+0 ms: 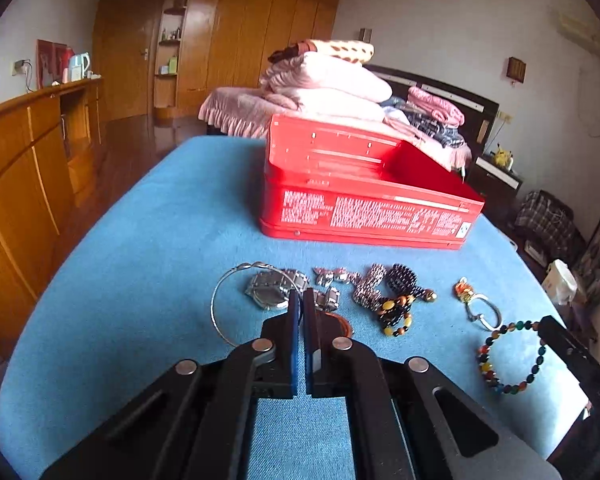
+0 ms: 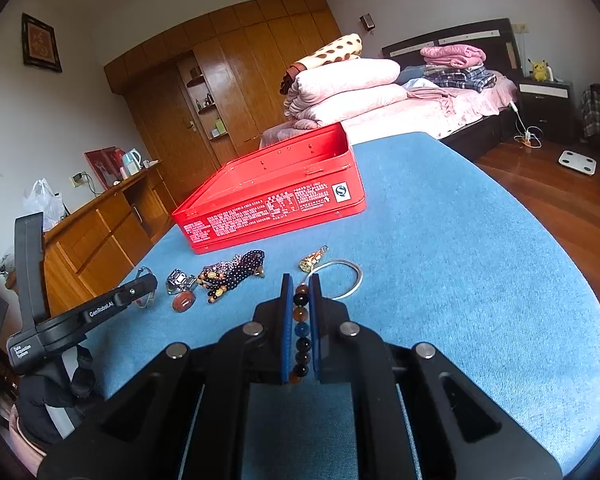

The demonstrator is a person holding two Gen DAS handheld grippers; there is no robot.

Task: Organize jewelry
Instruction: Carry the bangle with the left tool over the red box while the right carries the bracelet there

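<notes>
Jewelry sorting has barely started on a blue-covered surface, where one open red tin stands at the far side with its tray showing no pieces inside, as far as either view reveals. Everything still lies loose in a row in front of it. Counted from the left wrist view: one thin wire bangle, one metal watch, one small cluster of silver pieces, one heap of dark and amber bead strands whose separate strings cannot be told apart, one silver bangle with a gold charm and one multicolored bead bracelet. The right gripper has its jaws pinching that bead bracelet, apparently just above the cloth. The left gripper hovers near the watch, jaws pressed together on nothing visible. Judged from this, every piece remains to be moved into the tin.
</notes>
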